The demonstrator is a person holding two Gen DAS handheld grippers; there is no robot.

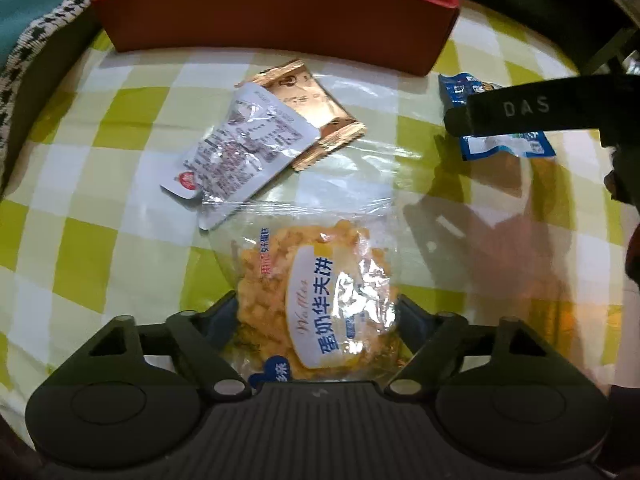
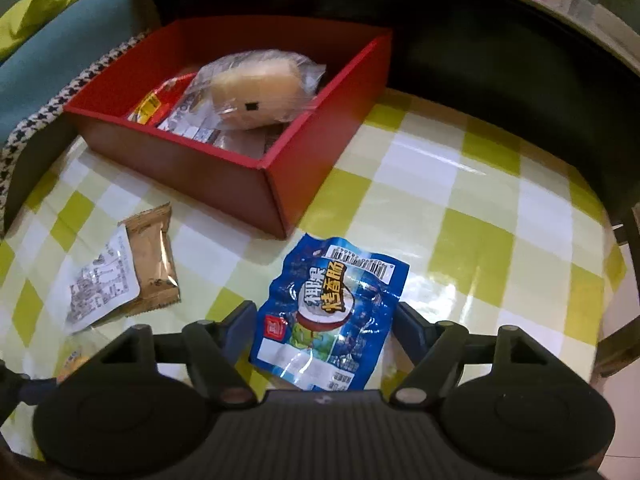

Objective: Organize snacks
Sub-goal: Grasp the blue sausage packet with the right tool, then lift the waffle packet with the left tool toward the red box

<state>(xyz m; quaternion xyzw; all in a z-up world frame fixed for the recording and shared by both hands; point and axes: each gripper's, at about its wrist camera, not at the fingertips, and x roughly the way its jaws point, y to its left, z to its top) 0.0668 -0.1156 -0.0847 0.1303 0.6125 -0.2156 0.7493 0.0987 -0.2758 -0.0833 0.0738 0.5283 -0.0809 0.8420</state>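
Observation:
A clear packet with a yellow waffle cake (image 1: 320,292) sits between the fingers of my left gripper (image 1: 316,312), whose pads press on its two sides. My right gripper (image 2: 326,320) is shut on a blue sausage packet (image 2: 332,308) in the same way, just in front of the red box (image 2: 208,168). In the left wrist view one black finger of the right gripper (image 1: 520,110) lies across that blue packet (image 1: 504,146). The red box (image 1: 280,16) stands at the back of the table and holds a wrapped bun (image 2: 256,92) and other packets.
A gold packet (image 1: 316,108) and a white printed packet (image 1: 240,144) overlap on the green-and-white checked cloth (image 1: 120,160) between the grippers and the box. A houndstooth fabric (image 2: 24,136) and a teal cushion lie beyond the left edge. A dark chair stands behind the table.

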